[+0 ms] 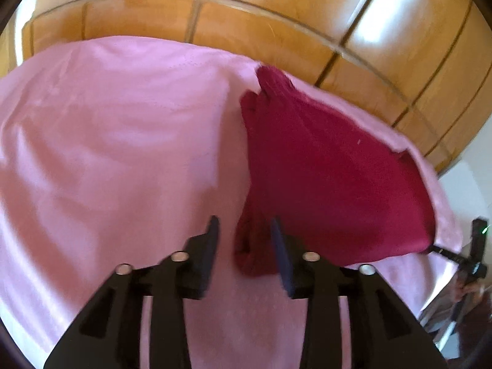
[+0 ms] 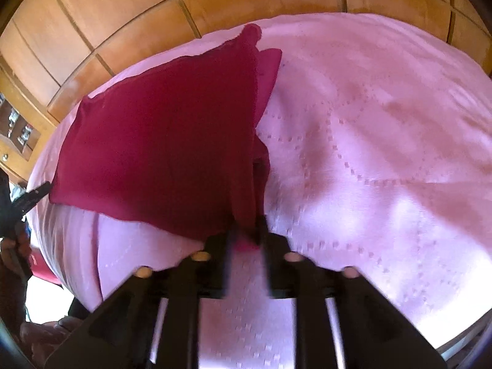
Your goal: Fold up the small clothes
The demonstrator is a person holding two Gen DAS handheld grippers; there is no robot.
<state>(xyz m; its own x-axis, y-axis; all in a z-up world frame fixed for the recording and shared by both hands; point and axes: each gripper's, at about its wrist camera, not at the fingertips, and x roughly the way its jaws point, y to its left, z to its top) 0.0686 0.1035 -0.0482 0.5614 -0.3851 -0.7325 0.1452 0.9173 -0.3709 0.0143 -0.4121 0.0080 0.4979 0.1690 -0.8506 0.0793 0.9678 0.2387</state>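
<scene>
A dark red garment (image 1: 332,172) lies folded flat on a pink bedsheet (image 1: 117,141). My left gripper (image 1: 245,233) stands open at its near left edge, with a bunched fold of the cloth between the fingers and the pads not pressing on it. In the right wrist view the same garment (image 2: 166,141) spreads to the left. My right gripper (image 2: 246,235) is blurred, its jaws apart over the garment's near right corner; a bit of red cloth shows between them, not pinched. Each gripper shows small at the other view's edge: right (image 1: 442,250), left (image 2: 33,195).
A wooden panelled wardrobe (image 1: 276,15) runs behind the bed. The sheet (image 2: 384,153) has a dotted stitched pattern and stretches far to the right. A shelf with small items (image 2: 18,129) is at the left. A hand (image 2: 12,246) holds the left gripper.
</scene>
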